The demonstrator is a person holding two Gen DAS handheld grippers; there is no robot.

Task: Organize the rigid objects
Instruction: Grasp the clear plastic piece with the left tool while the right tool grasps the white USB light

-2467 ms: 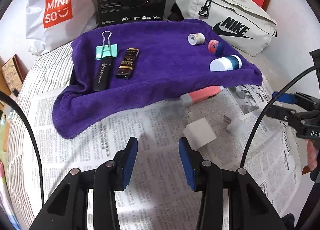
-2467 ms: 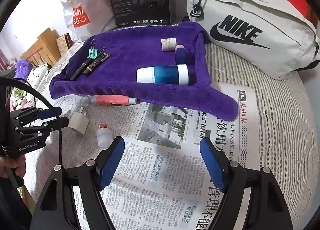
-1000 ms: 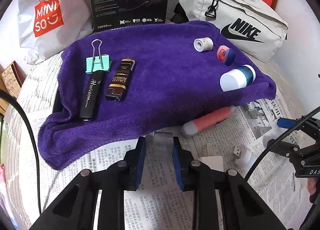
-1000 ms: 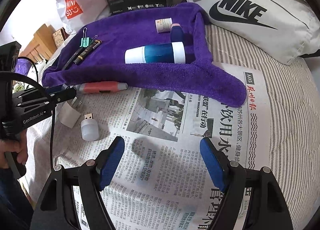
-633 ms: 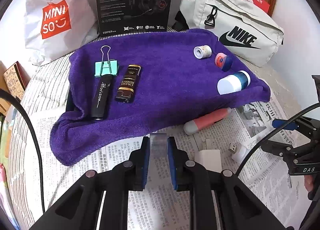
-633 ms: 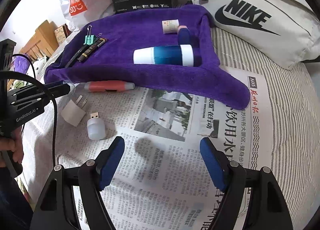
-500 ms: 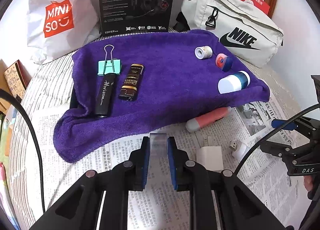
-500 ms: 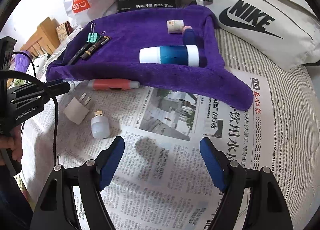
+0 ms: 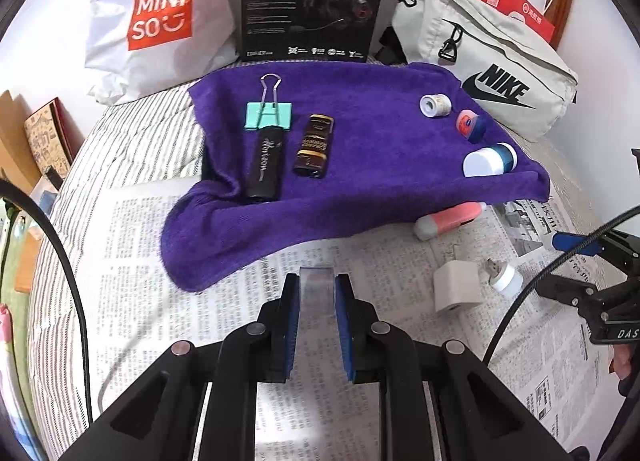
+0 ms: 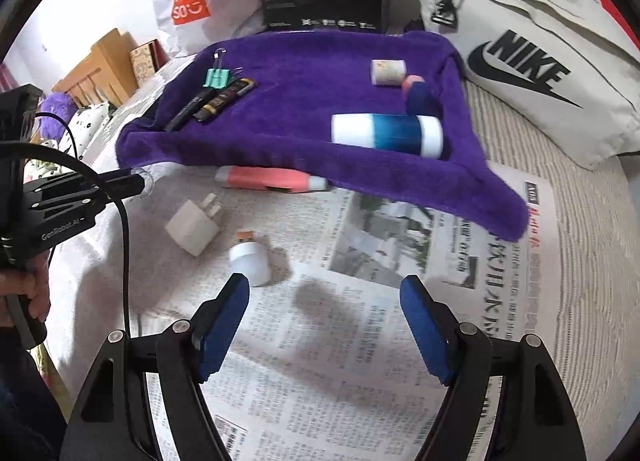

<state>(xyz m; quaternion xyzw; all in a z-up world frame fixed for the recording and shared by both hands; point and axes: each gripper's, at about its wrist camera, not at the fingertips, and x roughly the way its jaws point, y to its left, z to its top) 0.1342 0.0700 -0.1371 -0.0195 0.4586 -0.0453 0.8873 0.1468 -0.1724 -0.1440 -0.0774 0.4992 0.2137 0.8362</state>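
The striped bed (image 10: 580, 221) carries a spread newspaper (image 10: 360, 341), a purple towel (image 9: 380, 181), a grey Nike bag (image 9: 500, 73), a white Miniso bag (image 9: 160, 21) and an upright black box (image 9: 312, 1).

Right gripper (image 10: 324, 325) jaws apart over newspaper (image 10: 360, 361), nothing held

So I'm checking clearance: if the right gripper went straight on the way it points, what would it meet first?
Probably bare newspaper: the open right gripper has nothing between its fingers. The small white USB light lies just left of that line.
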